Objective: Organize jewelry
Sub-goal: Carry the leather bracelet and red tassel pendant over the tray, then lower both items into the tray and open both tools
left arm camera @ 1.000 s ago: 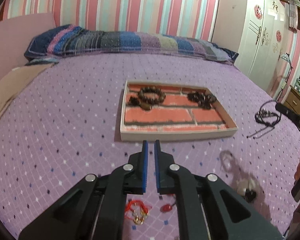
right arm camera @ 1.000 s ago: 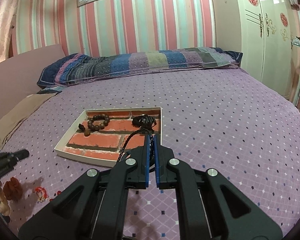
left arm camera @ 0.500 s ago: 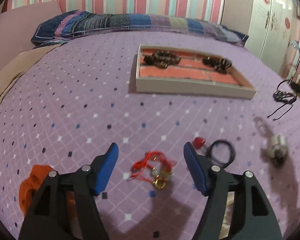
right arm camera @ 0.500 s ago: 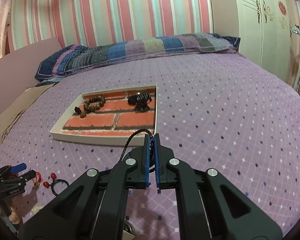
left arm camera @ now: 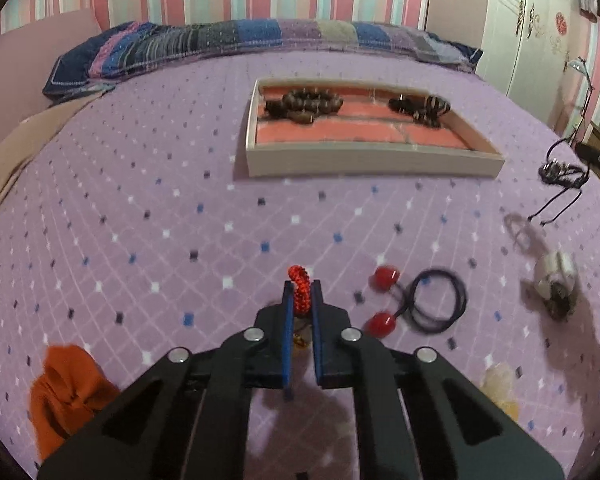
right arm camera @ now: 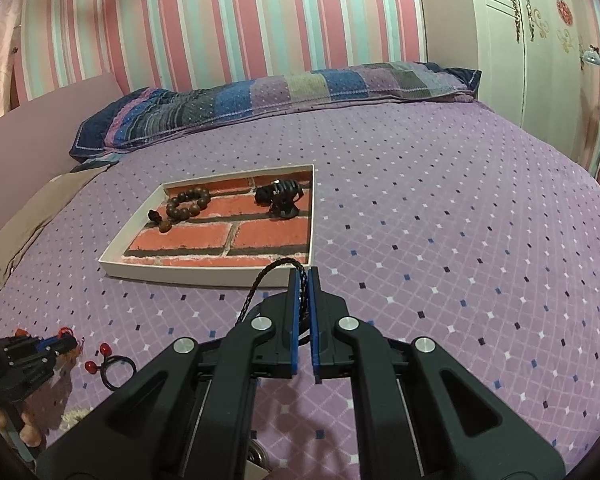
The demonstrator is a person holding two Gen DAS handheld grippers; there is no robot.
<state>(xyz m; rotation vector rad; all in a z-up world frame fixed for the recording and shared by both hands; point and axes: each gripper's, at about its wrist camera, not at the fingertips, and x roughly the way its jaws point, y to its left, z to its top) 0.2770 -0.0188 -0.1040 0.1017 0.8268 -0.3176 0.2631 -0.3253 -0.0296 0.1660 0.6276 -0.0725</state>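
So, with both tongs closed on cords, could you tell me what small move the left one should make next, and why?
Probably lift the left tongs straight up. They are shut on the red braided cord, its charm still hangs low near the bedspread, and the tray it likely belongs in lies ahead.

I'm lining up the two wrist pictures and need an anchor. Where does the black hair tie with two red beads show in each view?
Left wrist view: the hair tie lies on the purple bedspread, right of centre, just right of the left gripper.
Right wrist view: the hair tie lies low at the left edge, beside the left gripper.
Shared landmark: the brick-patterned tray, farther up the bed in both.
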